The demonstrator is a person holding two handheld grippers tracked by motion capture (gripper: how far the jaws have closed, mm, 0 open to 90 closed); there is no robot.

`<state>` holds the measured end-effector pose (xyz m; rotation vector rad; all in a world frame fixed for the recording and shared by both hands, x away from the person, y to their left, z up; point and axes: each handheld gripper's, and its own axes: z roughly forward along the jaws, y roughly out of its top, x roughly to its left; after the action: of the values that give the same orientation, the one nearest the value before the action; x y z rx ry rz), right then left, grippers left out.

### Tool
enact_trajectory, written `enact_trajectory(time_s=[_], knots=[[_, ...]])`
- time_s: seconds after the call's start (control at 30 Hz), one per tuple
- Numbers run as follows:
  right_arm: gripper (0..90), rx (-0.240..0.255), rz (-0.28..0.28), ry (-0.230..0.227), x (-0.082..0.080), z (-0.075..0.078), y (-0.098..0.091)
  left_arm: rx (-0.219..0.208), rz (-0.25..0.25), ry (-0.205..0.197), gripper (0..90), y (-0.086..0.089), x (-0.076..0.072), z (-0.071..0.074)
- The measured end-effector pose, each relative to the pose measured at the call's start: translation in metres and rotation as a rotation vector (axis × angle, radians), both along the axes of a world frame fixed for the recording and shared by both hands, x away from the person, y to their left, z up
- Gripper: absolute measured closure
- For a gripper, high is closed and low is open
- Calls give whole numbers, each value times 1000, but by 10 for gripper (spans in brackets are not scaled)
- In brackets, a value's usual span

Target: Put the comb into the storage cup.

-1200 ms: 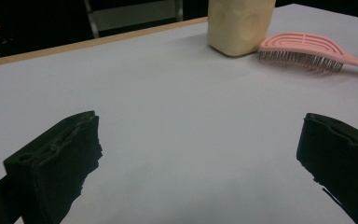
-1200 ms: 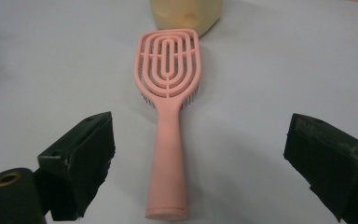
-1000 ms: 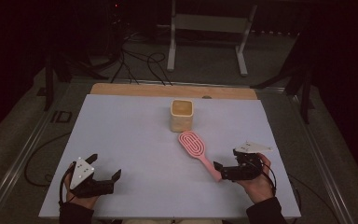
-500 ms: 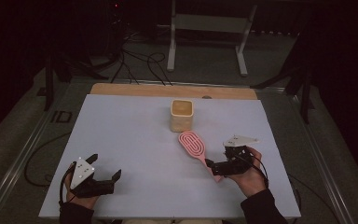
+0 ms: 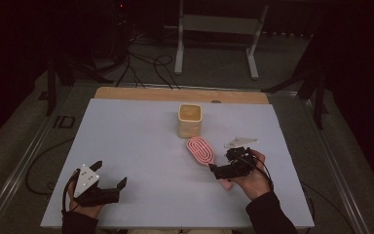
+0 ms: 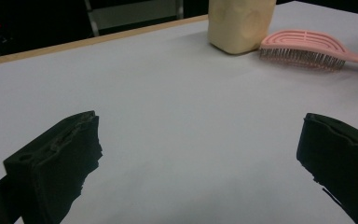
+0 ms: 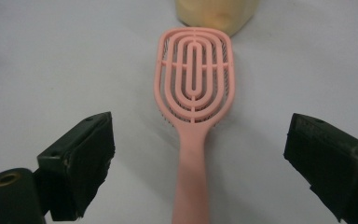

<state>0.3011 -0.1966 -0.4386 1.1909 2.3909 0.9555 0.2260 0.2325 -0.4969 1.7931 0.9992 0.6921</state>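
We see the cream cup [image 5: 190, 120] behind the pink hairbrush [image 7: 194, 93], whose handle lies between our right gripper [image 7: 198, 163]'s spread jaws; the left gripper [image 5: 108, 186] is spread too.

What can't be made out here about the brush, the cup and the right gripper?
- Brush handle end: cut off by the bottom edge in the right gripper view; under the right gripper in the high view.
- Cup contents: too small and dim in the high view; its top is cropped in both gripper views.
- Brush bristles: face down; the left gripper view shows their side.
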Motion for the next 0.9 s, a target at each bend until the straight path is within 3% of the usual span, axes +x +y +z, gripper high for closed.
enact_trajectory(time_s=[0.9], knots=[[87,-131,41,120,25,-17,21,18,-5,5,0,-3,0,-1]])
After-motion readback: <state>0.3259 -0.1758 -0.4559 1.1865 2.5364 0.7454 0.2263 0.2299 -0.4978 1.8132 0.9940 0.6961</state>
